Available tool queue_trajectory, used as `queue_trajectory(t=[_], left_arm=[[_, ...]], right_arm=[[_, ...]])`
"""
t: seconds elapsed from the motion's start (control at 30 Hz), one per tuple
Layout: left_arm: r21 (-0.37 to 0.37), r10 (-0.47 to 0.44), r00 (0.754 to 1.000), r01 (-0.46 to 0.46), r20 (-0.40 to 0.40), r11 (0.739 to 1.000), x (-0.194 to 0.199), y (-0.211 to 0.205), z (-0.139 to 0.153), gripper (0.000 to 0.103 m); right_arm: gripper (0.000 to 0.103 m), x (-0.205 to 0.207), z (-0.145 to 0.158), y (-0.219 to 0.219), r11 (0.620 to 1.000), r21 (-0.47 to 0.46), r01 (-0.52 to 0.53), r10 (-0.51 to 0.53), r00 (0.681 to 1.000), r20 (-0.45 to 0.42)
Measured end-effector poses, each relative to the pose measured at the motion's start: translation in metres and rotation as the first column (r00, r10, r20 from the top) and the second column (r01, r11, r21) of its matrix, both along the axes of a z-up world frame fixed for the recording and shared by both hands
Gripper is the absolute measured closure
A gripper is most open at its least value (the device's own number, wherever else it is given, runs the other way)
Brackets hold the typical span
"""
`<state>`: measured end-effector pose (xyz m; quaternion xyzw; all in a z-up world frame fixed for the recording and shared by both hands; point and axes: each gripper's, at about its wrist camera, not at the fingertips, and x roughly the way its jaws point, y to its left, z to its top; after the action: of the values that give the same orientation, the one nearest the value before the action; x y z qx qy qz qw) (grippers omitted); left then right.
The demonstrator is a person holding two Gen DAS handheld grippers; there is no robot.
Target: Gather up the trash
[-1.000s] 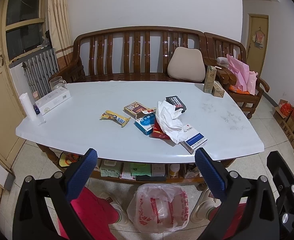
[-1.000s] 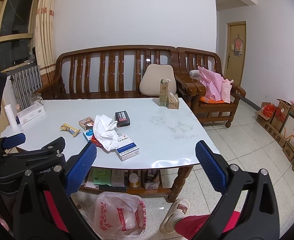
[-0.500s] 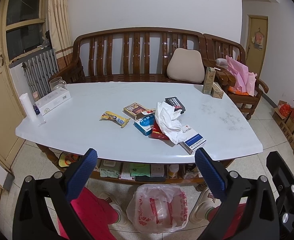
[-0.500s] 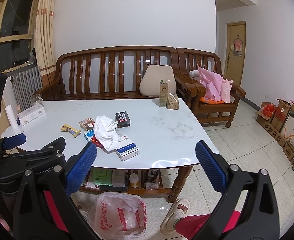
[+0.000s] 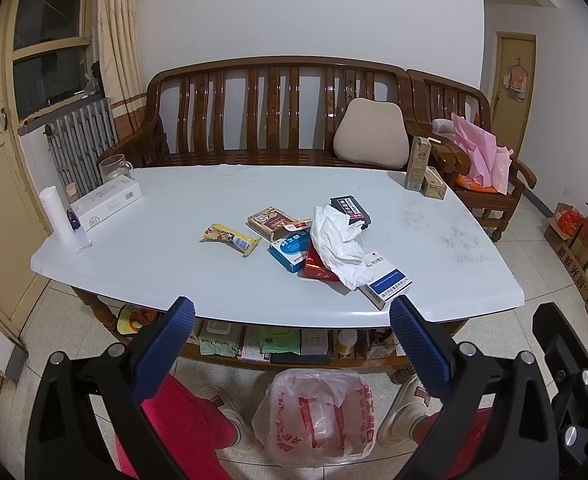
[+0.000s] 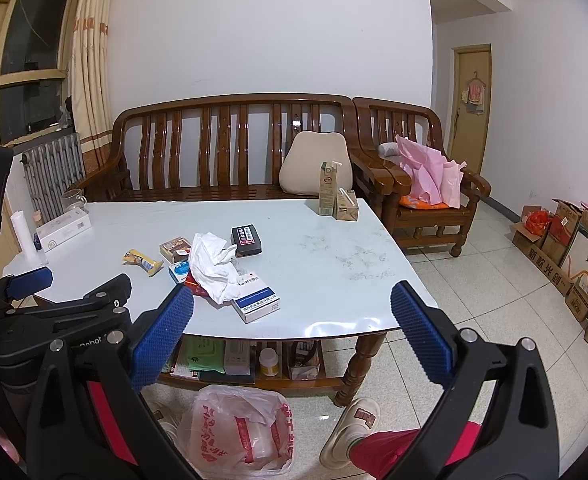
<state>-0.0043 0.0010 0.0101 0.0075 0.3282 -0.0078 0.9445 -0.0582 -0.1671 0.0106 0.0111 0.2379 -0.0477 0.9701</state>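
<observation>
While you held both claws back from the table, almost nothing changed from the pictures a moment before: the view only slid a tiny bit, and no trash had moved. So the job had not really started yet.

Your left claw (image 5: 289, 326) was wide apart and held nothing. Your right claw (image 6: 291, 320) was wide apart too, and it was empty. Both hung in the air, near the front edge of the table and well apart from the trash.

Out past the claws, the trash lay in a heap near the middle of the white table (image 5: 173, 272). A crumpled white tissue (image 5: 336, 240) lay on top of a red packet (image 5: 318, 268) and partly on a blue and white box (image 5: 386, 282). A smaller blue box (image 5: 289, 252) sat just beside them, a black box (image 5: 350, 210) sat behind, and a brown box (image 5: 271, 220) was close by. A yellow wrapper (image 5: 229, 238) lay alone, a little to the left.

Down on the floor by your feet, a plastic bag (image 5: 314, 416) stood open. I think the trash was meant to go in there, and the tissue looked like the easy first grab.

Behind the table stood a wooden bench (image 5: 277, 116) with a pale cushion (image 5: 370, 134). Cardboard boxes (image 6: 550, 236) lined the right wall on the tiled floor.
</observation>
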Motion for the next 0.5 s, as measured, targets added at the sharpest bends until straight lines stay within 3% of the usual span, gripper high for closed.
queue_trajectory(t=[0.5], left_arm=[[0.000, 0.000, 1.000, 0.000, 0.003, 1.000, -0.0008, 0.0003, -0.0010, 0.008]], right_arm=[[0.006, -0.0015, 0.0012, -0.0002, 1.000, 0.000, -0.001, 0.001, 1.000, 0.003]])
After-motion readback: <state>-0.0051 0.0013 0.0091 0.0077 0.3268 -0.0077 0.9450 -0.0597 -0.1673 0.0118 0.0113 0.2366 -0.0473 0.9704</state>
